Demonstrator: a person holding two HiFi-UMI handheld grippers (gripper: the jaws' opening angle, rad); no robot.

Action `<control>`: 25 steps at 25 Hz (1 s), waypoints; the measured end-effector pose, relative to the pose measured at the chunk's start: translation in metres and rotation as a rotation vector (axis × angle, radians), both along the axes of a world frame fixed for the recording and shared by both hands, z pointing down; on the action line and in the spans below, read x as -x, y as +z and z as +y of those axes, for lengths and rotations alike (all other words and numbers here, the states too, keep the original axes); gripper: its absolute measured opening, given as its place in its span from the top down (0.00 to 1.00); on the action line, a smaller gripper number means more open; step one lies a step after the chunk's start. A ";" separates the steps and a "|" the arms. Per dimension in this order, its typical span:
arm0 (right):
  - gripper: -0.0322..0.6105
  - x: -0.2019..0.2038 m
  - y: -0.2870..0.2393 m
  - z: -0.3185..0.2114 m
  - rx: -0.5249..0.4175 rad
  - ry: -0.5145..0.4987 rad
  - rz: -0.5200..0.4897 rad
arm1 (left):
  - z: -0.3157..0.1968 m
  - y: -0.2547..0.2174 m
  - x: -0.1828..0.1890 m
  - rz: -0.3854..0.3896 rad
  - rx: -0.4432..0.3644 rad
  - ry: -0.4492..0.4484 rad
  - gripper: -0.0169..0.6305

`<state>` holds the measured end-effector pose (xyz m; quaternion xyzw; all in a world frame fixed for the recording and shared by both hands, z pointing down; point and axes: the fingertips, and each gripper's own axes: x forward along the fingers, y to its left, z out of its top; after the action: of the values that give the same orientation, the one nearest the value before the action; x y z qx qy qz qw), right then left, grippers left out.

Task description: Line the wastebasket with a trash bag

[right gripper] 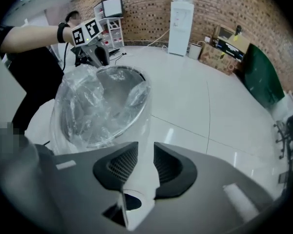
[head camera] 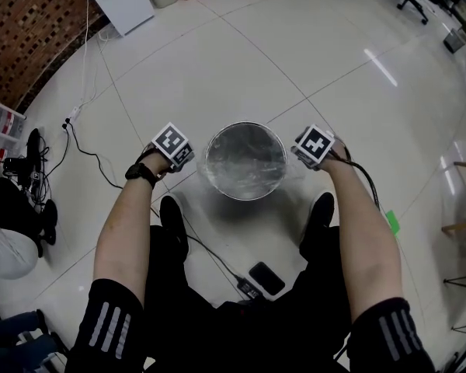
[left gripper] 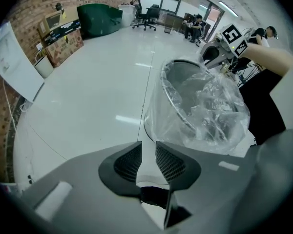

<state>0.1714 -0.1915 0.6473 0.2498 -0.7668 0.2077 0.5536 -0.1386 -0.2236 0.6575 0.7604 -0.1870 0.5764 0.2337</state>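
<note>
left claw (left gripper: 147,161): jaws slightly parted, nothing clamped | right claw (right gripper: 145,165): same, gap contents indistinct | trash bag (left gripper: 219,116): draped over wastebasket (head camera: 207,162) rim, between both claws, on floor (head camera: 311,53) | basket base hidden

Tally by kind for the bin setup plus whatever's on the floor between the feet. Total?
Wastebasket: 1
Clear trash bag: 1
Tongs: 2, left tongs and right tongs
Black phone: 1
Total: 5
</note>
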 end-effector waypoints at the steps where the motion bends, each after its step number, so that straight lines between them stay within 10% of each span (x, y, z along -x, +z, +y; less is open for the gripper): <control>1: 0.77 -0.002 -0.007 0.000 -0.021 -0.030 0.027 | 0.001 -0.007 0.003 0.000 -0.006 0.009 0.84; 10: 0.76 0.032 -0.072 0.036 -0.077 -0.274 -0.056 | 0.076 -0.079 -0.035 0.056 -0.022 0.307 0.81; 15: 0.75 0.037 -0.060 0.090 0.049 -0.411 -0.013 | 0.117 -0.076 -0.052 0.044 -0.061 0.493 0.75; 25: 0.78 0.030 -0.015 0.106 0.045 -0.495 0.078 | 0.133 -0.052 -0.067 -0.024 -0.126 0.618 0.78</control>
<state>0.1417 -0.0859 0.6325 0.0496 -0.7777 0.0730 0.6224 -0.0715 -0.0909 0.6053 0.7873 0.0147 0.6164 -0.0023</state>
